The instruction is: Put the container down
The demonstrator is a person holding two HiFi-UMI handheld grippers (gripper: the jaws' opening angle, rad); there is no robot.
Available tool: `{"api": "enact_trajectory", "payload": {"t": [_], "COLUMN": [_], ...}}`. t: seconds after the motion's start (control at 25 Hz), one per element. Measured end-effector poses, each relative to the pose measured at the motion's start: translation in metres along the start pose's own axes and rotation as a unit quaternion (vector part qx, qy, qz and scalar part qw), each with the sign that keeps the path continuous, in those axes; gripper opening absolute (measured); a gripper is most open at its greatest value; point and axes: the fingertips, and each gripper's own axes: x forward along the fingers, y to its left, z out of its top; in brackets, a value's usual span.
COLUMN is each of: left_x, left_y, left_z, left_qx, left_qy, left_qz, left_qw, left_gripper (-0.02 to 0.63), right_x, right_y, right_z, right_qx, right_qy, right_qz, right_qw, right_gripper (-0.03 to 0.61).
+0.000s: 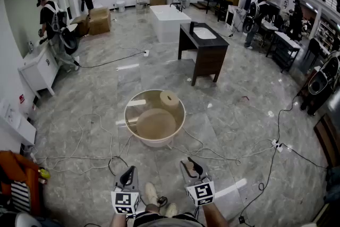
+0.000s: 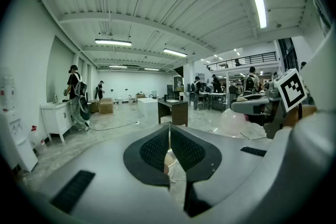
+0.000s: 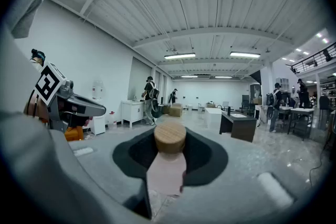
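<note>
In the right gripper view a pale pink container (image 3: 167, 173) with a round wooden lid (image 3: 169, 137) stands upright between the dark pads of my right gripper (image 3: 169, 152), which is shut on its body. The head view shows that gripper (image 1: 190, 167) low at the bottom, right of centre, held above the floor. My left gripper (image 1: 129, 172) hangs beside it at the left. In its own view, the left gripper (image 2: 169, 150) has its pads together with nothing between them. A round glass-topped table (image 1: 130, 124) stands on the floor ahead of both grippers.
Cables (image 1: 95, 146) loop across the marble floor around the round table. Farther off are a dark washstand (image 1: 204, 53) and a white block (image 1: 169, 21). An orange thing (image 1: 16, 167) lies at the near left. Several people stand along the walls. My shoes (image 1: 154, 196) show between the grippers.
</note>
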Motion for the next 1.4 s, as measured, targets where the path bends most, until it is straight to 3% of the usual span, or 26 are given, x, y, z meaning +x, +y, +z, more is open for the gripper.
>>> {"api": "enact_trajectory", "payload": {"t": [0.84, 1.4], "left_x": [0.033, 0.168], "left_y": [-0.029, 0.015], "left_z": [0.007, 0.026], "left_qx": [-0.006, -0.007], "left_qy": [-0.008, -0.003], "left_qz": [0.003, -0.014], "left_qw": [0.9999, 0.9999], "left_gripper": [0.026, 0.026], "right_x": [-0.001, 0.11], "right_y": [-0.037, -0.104], "right_z": [0.002, 0.002], "right_qx": [-0.003, 0.002], "right_qy": [-0.009, -0.003], "right_qz": [0.014, -0.004], "right_qw": [1.0, 1.0], "right_gripper": [0.124, 0.124]}}
